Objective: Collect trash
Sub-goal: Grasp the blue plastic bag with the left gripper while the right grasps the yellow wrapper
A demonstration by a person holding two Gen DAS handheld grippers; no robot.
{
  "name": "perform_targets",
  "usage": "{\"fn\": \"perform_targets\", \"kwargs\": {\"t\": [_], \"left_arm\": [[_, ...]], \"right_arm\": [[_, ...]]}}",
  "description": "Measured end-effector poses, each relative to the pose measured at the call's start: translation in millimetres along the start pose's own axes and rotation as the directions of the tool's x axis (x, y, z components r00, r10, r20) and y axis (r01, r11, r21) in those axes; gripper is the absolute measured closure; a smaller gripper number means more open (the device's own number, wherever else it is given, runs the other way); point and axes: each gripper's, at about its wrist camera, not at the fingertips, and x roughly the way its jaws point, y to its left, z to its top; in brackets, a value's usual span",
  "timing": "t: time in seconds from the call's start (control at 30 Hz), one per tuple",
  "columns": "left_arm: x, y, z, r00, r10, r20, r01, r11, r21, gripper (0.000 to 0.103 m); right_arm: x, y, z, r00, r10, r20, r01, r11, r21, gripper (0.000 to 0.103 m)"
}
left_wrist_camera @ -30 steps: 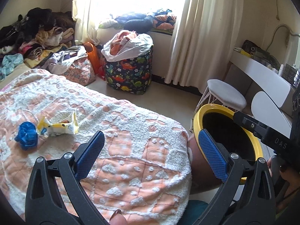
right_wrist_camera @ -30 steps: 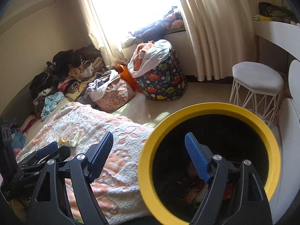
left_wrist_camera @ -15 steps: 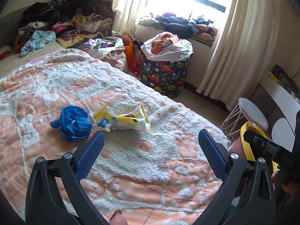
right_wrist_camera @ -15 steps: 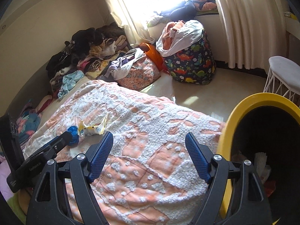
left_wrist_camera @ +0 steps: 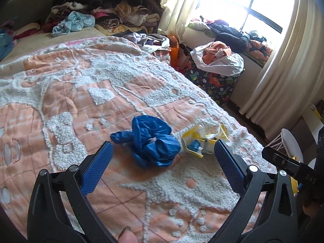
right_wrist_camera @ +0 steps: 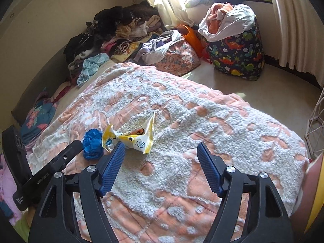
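A crumpled blue plastic bag (left_wrist_camera: 150,140) lies on the orange and white bedspread (left_wrist_camera: 81,93). Beside it on the right lies a torn yellow and white wrapper (left_wrist_camera: 202,141). My left gripper (left_wrist_camera: 163,158) hovers open just short of the blue bag, nothing between its pads. In the right wrist view the blue bag (right_wrist_camera: 92,144) and the wrapper (right_wrist_camera: 131,137) lie ahead and to the left of my right gripper (right_wrist_camera: 160,158). Its jaws are closing but stand wide, with only bedspread (right_wrist_camera: 202,121) between them. The yellow rim of the bin (right_wrist_camera: 316,208) shows at the right edge.
Heaps of clothes (left_wrist_camera: 105,10) cover the bed's far end. A dinosaur-print laundry bag (right_wrist_camera: 237,46) and a floral bag (right_wrist_camera: 178,58) stand on the floor by the curtained window. A white stool (left_wrist_camera: 291,145) is to the right of the bed.
Both grippers have swung left, away from the yellow bin and over the bed. The blue bag and wrapper are now close in front of them. The right jaws have narrowed a little.
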Motion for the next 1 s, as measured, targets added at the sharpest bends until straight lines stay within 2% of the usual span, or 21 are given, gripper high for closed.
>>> {"fn": "perform_targets", "kwargs": {"t": [0.23,0.33,0.4,0.47,0.5,0.57,0.63,0.73,0.8,0.9,1.0], "left_arm": [[19,22,2,0.999,-0.023,-0.043,0.019,0.995,-0.098,0.012],[25,25,0,0.998,-0.037,-0.056,0.03,0.993,-0.116,0.02],[27,26,-1,0.997,-0.044,-0.058,0.036,0.992,-0.123,0.027],[30,26,-1,0.997,-0.047,-0.06,0.038,0.991,-0.131,0.031],[31,26,-1,0.997,-0.049,-0.06,0.041,0.99,-0.134,0.034],[33,25,-2,0.996,-0.055,-0.064,0.046,0.99,-0.137,0.039],[35,23,-2,0.996,-0.059,-0.068,0.049,0.99,-0.135,0.046],[37,20,-1,0.994,-0.075,-0.077,0.063,0.988,-0.138,0.061],[38,16,-2,0.993,-0.081,-0.088,0.068,0.989,-0.134,0.078],[36,7,-4,0.991,-0.096,-0.098,0.084,0.99,-0.111,0.087],[32,-5,-7,0.988,-0.116,-0.102,0.107,0.991,-0.082,0.09]], "right_arm": [[43,12,9,0.997,0.015,-0.075,-0.015,1.0,0.002,0.05],[56,10,13,0.995,0.031,-0.093,-0.028,0.999,0.028,0.052],[65,8,13,0.991,0.071,-0.114,-0.065,0.996,0.056,0.057],[75,6,11,0.983,0.115,-0.144,-0.104,0.991,0.082,0.068],[78,7,10,0.98,0.125,-0.154,-0.113,0.99,0.082,0.07],[75,11,6,0.98,0.137,-0.147,-0.128,0.989,0.067,0.084],[67,12,2,0.98,0.147,-0.133,-0.139,0.988,0.063,0.09],[49,11,-4,0.985,0.14,-0.102,-0.134,0.989,0.063,0.092],[34,11,-9,0.99,0.117,-0.077,-0.114,0.993,0.034,0.092],[13,11,-17,0.996,0.075,-0.039,-0.076,0.997,-0.012,0.092],[-7,2,-24,0.998,0.057,-0.01,-0.057,0.998,-0.001,0.092]]}}
